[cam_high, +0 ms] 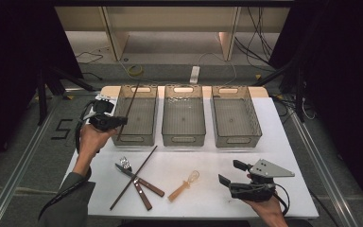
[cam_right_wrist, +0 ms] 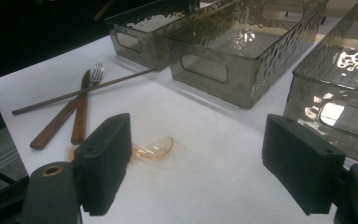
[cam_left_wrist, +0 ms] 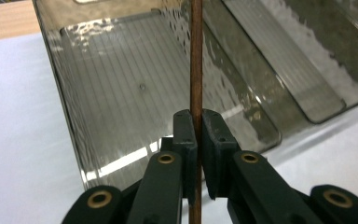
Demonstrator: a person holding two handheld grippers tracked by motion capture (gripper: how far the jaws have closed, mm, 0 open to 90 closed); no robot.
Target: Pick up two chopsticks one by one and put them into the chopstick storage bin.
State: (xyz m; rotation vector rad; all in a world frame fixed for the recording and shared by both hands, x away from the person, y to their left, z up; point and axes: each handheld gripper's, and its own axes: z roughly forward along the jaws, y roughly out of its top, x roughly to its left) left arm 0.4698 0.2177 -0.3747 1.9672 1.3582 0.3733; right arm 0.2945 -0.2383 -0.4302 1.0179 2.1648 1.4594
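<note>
Your left claw (cam_high: 116, 121) is clamped on a brown chopstick (cam_high: 129, 108), pads tight on the shaft, as the left gripper view shows (cam_left_wrist: 196, 56). The stick's long axis runs up and away from the claw, leaning over the leftmost bin (cam_high: 148, 137). Its far tip sits near the bin's back rim, its lower end at the front-left corner.

That is the relation to mind: the stick lies roughly along the bin's length, but tilted and above it. To lay it in, you would likely need to bring the held end over the rim and level the shaft with the bin floor.

Your right claw (cam_high: 232, 173) stands wide and holds nothing, low over the desk (cam_high: 203, 161) at the near right, well apart from the bins.

A second chopstick (cam_high: 133, 178) lies on the desk, crossed over a fork (cam_high: 135, 181) and knife (cam_high: 142, 178). A small whisk (cam_high: 184, 185) lies between them and the right claw.
</note>
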